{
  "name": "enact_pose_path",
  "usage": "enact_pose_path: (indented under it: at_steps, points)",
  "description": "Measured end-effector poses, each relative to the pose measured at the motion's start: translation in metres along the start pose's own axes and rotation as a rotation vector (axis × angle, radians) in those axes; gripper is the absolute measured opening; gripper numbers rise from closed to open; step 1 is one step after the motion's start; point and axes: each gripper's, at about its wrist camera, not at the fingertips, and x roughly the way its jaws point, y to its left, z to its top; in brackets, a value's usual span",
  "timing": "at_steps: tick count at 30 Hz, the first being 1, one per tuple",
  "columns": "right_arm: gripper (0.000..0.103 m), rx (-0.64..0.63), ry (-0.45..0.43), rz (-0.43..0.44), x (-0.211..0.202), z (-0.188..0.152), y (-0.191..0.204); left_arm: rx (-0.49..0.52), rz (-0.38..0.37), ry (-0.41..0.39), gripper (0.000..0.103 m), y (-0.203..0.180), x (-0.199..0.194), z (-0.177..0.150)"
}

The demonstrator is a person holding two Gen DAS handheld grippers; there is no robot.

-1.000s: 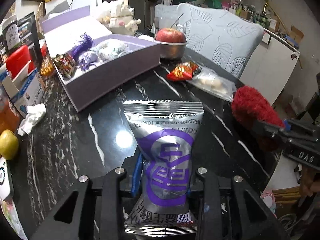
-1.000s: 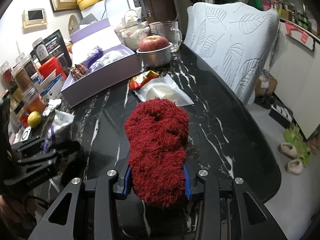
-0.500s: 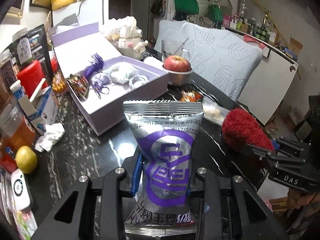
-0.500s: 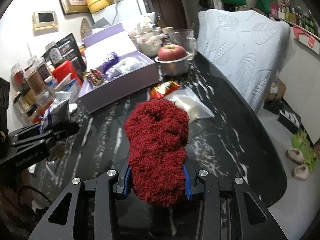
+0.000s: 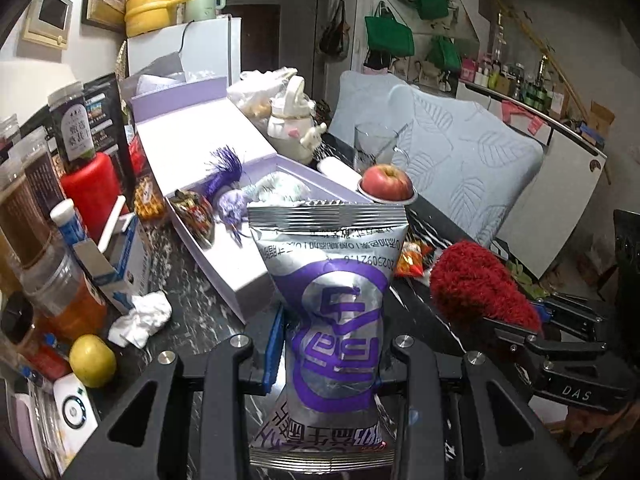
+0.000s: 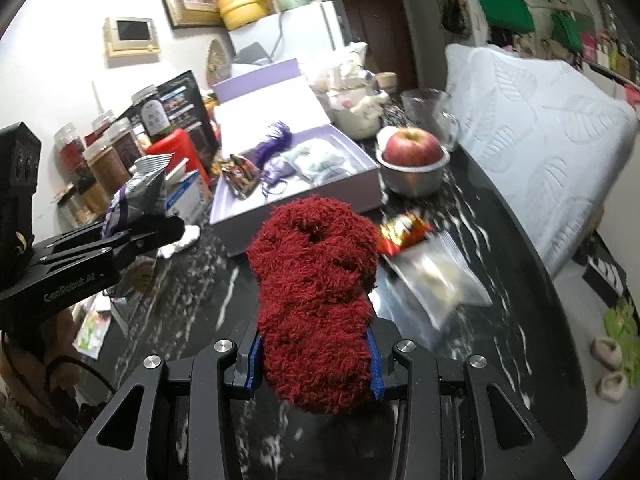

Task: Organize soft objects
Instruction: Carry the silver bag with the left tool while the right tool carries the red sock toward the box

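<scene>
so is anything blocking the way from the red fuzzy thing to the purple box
Nothing visible does. The red fuzzy thing sits clamped in the right gripper, and only bare black table lies between it and the purple box.

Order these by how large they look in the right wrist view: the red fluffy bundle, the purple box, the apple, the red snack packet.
1. red fluffy bundle, though it is nearest the camera, held in the right gripper
2. purple box
3. apple
4. red snack packet, close to the apple and blurred, so unsure
</scene>
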Motion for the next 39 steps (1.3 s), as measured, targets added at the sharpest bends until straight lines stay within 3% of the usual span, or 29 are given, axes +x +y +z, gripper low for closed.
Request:
enact_pose_path:
  at_steps: [22,39]
  points:
    - [0.039,-0.126,-0.146,0.069,0.029,0.119,0.021,-0.017,0.069,-0.184,0.033,0.049,0.005,0.093]
    - [0.039,-0.164,-0.209,0.048,0.080,0.207,0.023,-0.036,0.130,-0.237,0.033,0.088,0.059,0.161]
